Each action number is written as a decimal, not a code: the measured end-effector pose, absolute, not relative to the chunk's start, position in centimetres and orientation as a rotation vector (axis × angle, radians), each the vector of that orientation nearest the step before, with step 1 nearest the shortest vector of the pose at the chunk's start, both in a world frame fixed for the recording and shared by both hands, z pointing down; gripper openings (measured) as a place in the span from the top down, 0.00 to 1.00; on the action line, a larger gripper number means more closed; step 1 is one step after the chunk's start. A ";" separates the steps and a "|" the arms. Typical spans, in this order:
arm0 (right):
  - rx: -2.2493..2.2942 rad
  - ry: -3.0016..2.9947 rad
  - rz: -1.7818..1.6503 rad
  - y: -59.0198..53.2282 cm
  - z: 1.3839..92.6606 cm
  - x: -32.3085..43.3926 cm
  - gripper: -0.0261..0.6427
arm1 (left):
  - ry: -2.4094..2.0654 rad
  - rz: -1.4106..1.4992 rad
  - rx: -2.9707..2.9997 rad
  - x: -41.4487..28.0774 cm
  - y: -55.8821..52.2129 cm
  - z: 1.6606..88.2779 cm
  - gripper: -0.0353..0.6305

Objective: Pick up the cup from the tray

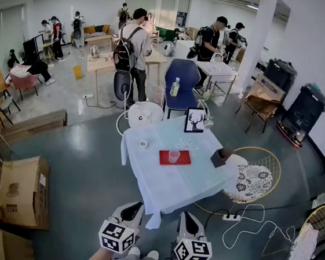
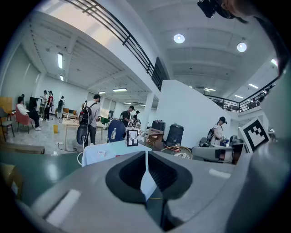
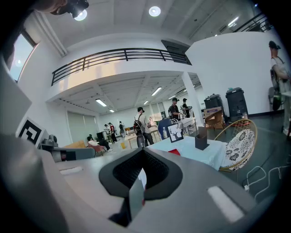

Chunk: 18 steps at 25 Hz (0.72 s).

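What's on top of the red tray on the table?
One pale cup stands on the red tray, nothing else. Whether the cup holds anything is too small to tell. The tablecloth hides the tabletop underneath.

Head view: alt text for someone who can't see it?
A clear cup stands on a red tray on a white-clothed table, ahead of the left gripper and right gripper, both low and short of the table. At its far edge is a framed deer picture; beyond, a blue chair and people.
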State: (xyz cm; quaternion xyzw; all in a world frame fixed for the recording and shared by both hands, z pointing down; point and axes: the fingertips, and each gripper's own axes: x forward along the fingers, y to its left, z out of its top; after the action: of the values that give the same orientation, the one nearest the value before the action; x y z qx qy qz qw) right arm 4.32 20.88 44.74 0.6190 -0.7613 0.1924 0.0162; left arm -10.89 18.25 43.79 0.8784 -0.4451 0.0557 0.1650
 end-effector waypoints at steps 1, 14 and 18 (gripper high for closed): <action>1.925 -2.374 0.598 20.8 44.8 4.3 0.92 | -1.266 0.140 2.500 -10.8 18.2 43.6 0.95; 1.929 -2.376 0.579 20.1 44.5 3.8 0.92 | -1.282 0.169 2.534 -11.7 17.9 43.5 0.95; 1.936 -2.377 0.593 20.1 44.6 3.6 0.92 | -1.284 0.156 2.527 -11.8 17.7 43.3 0.95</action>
State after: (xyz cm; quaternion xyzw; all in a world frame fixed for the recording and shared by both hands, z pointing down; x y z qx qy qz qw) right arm 3.62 20.10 44.57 0.6199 -0.7613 0.1898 0.0094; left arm -11.84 17.70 43.33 0.8800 -0.4470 0.0545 0.1509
